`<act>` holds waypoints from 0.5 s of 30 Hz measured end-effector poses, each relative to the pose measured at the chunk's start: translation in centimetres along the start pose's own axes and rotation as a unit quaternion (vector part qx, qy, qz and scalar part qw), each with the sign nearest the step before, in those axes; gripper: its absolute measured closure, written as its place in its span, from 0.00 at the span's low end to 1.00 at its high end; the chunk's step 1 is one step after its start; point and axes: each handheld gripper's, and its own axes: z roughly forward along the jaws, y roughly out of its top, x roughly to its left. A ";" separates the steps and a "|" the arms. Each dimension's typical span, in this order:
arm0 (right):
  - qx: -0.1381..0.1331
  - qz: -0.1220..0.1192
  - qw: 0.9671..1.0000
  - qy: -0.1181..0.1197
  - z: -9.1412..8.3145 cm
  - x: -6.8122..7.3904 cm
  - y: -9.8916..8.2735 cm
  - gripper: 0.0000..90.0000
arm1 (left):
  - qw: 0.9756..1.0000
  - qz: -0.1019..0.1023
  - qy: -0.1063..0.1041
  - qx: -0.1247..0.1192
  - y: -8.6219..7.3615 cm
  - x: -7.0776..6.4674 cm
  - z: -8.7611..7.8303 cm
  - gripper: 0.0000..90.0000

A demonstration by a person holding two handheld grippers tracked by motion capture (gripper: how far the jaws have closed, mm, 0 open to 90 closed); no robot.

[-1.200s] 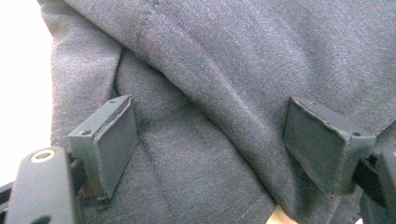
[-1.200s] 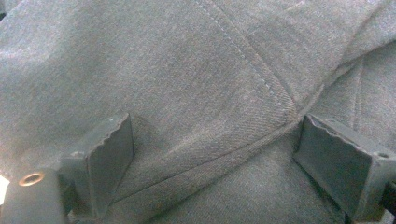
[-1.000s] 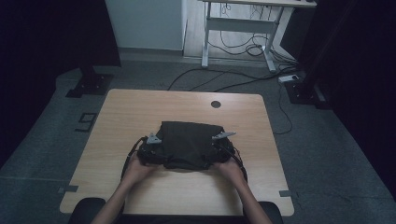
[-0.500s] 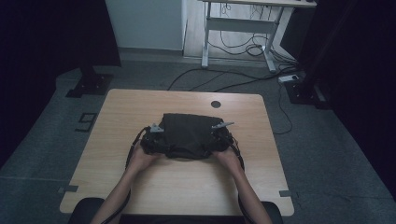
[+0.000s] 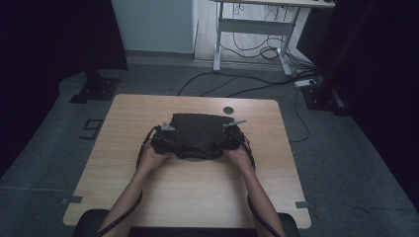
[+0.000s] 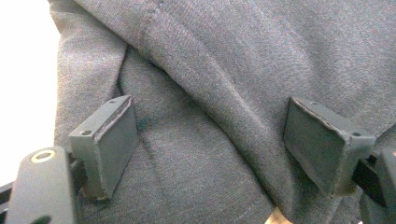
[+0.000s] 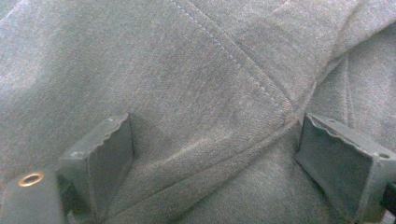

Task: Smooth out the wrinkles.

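left claw (image 5: 165, 140) apart | right claw (image 5: 231, 139) apart | folded dark sweatshirt (image 5: 198, 134) mid-worktop (image 5: 148, 197) | risk: fold slips open (nothing pinched)

One dark folded garment (image 5: 199, 136) near the table's (image 5: 148, 192) middle, toward its far edge. Two grippers, left gripper (image 5: 165, 134) and right gripper (image 5: 232, 132). One round hole (image 5: 228, 110) by the far edge.

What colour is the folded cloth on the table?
Dark grey; the cloth shows best in the left gripper view, with a stitched seam.
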 end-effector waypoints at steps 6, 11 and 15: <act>-0.013 -0.003 1.000 0.006 -0.4 0.0 -0.3 0.15 | 1.000 0.006 -0.014 -0.008 0.0 0.3 -0.4 0.19; -0.005 -0.014 1.000 0.010 -1.2 0.3 0.1 0.16 | 1.000 0.010 -0.015 0.000 0.6 0.1 -1.3 0.18; -0.010 -0.023 1.000 0.016 -2.0 1.0 0.3 0.16 | 1.000 0.011 -0.021 -0.009 0.8 -0.1 -2.2 0.17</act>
